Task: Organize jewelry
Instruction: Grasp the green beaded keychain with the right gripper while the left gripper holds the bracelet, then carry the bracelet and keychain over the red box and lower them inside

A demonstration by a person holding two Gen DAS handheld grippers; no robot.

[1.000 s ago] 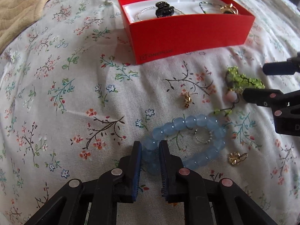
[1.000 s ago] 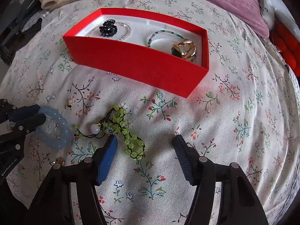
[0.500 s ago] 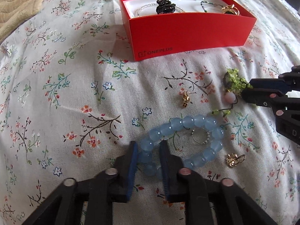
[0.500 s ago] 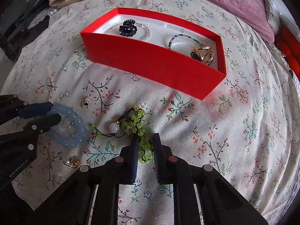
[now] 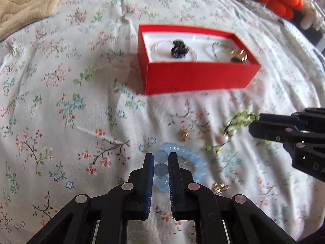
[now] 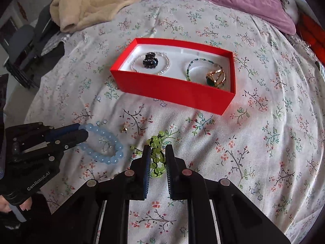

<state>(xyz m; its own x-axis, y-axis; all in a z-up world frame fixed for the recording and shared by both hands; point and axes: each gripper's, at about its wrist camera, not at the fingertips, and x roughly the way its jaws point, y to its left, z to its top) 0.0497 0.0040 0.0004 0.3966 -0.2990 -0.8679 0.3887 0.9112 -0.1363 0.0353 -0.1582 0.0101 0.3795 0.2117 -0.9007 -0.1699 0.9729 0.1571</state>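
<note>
The left gripper (image 5: 160, 158) pinches the blue bead bracelet (image 6: 105, 145) tight. The right gripper (image 6: 158, 150) pinches the green bead bracelet (image 6: 156, 158) tight. Both bracelets hang just over the flowery sheet (image 6: 254, 142), near the red box (image 6: 174, 93) of jewelry.

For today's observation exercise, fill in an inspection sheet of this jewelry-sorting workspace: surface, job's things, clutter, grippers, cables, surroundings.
Surface: floral bedsheet, wrinkled.
Job's things: red box holding a black hair claw, clear bead bracelet, green bead bracelet, gold ring; loose gold earring and gold charm on the sheet.
Clutter: nothing seen.
Grippers: left gripper shut on blue bead bracelet; right gripper shut on green bead cord bracelet.
Cables: nothing seen.
Surroundings: beige blanket, purple pillow.
</note>
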